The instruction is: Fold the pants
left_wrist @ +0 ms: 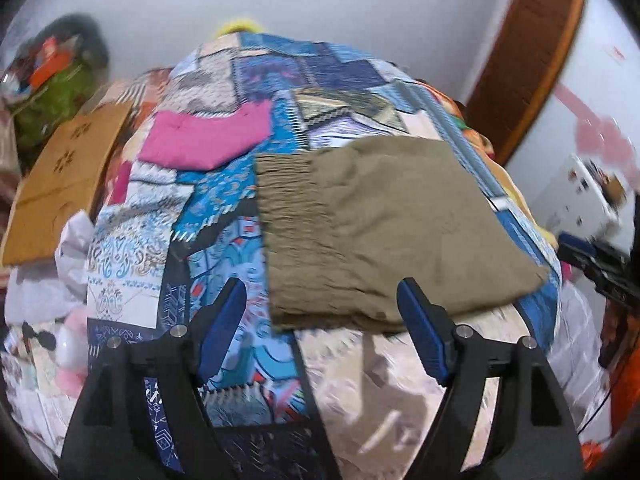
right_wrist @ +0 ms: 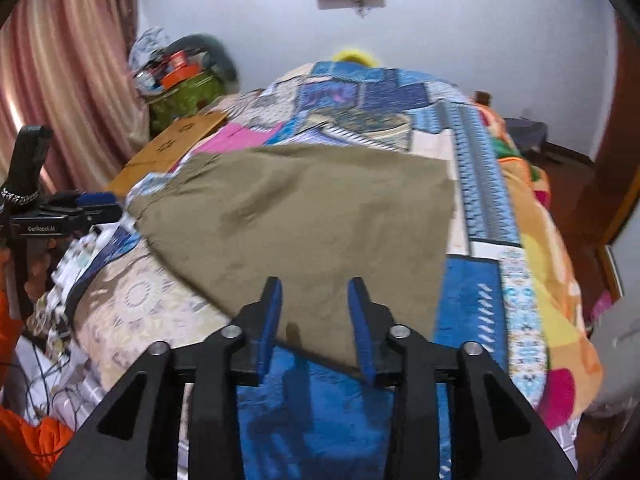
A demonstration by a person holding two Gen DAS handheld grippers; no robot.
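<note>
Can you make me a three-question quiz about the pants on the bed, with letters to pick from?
1. Where does the folded pink cloth lie?
A. On top of the pants
B. On the quilt beyond the pants' waistband
C. On the floor

2. What colour are the folded soft cotton pants?
A. Olive-brown
B. Bright red
C. White

3. How is the left tool, with its blue pads?
A. Shut on the pants
B. Shut on the pink cloth
C. Open, holding nothing

Answers:
1 B: it rests on the blue patchwork quilt, past the gathered waistband.
2 A: both views show olive-brown fabric.
3 C: its fingers stand wide apart with nothing between them. The right tool is open too.
</note>
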